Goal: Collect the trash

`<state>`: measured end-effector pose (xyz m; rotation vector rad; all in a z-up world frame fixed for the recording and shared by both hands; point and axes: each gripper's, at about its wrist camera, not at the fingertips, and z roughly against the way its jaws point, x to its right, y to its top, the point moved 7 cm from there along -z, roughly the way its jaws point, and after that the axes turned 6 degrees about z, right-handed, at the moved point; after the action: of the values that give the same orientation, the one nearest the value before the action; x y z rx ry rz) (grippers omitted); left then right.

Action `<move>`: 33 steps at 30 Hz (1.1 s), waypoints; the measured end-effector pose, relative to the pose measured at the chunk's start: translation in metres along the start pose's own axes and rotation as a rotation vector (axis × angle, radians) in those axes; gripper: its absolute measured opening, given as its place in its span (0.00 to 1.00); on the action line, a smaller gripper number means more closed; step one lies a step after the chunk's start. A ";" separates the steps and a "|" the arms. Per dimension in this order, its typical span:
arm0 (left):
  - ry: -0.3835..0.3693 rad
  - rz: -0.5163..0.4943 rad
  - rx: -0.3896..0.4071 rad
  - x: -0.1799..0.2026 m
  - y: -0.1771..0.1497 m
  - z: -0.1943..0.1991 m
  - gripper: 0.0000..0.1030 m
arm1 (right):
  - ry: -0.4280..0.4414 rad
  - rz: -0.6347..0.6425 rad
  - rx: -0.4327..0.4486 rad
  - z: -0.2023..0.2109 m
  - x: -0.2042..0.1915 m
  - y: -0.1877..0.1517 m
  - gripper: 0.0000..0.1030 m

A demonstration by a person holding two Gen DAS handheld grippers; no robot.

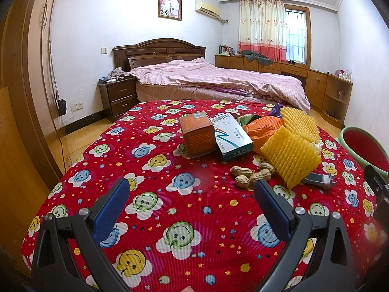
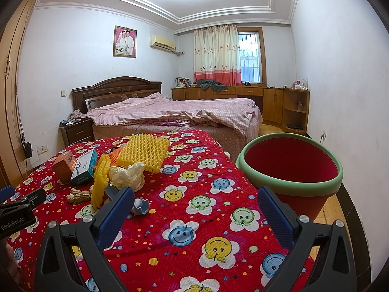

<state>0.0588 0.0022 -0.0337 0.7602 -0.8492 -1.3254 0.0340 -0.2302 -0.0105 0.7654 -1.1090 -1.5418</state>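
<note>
Trash lies on a table under a red smiley cloth [image 1: 170, 194]. There is an orange box [image 1: 198, 137], a white and teal medicine box [image 1: 233, 138], yellow foam nets [image 1: 290, 157], an orange net [image 1: 263, 126], several peanuts [image 1: 251, 174] and a grey scrap [image 1: 316, 178]. My left gripper [image 1: 192, 192] is open and empty, short of the peanuts. My right gripper [image 2: 195, 199] is open and empty above the cloth [image 2: 194, 194]; the grey scrap [image 2: 141, 205] and crumpled paper [image 2: 127, 176] lie by its left finger. A red bin with a green rim [image 2: 291, 168] stands to the right.
A bed with a pink quilt [image 1: 214, 77] stands behind the table. A nightstand [image 1: 119, 97] is at its left and wooden cabinets [image 2: 267, 99] line the far wall. A wardrobe [image 1: 22, 97] runs along the left. The bin also shows in the left wrist view [image 1: 364, 143].
</note>
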 end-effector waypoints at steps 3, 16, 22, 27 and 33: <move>0.000 0.000 -0.001 0.000 0.000 0.000 0.98 | -0.001 0.001 -0.001 0.000 0.000 0.000 1.00; -0.032 0.025 -0.069 -0.007 0.004 -0.010 0.98 | 0.043 0.002 -0.087 -0.011 0.000 -0.004 1.00; -0.036 0.029 -0.099 -0.013 0.021 -0.023 0.98 | 0.096 -0.030 -0.158 -0.022 -0.001 -0.004 1.00; -0.035 0.024 -0.129 -0.013 0.037 -0.042 0.98 | 0.127 -0.035 -0.220 -0.032 -0.006 0.001 1.00; -0.054 0.012 -0.155 -0.006 0.057 -0.063 0.98 | 0.159 -0.035 -0.244 -0.043 -0.014 0.021 1.00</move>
<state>0.1417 0.0133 -0.0169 0.5994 -0.7824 -1.3886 0.0842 -0.2285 -0.0080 0.7288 -0.7784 -1.5811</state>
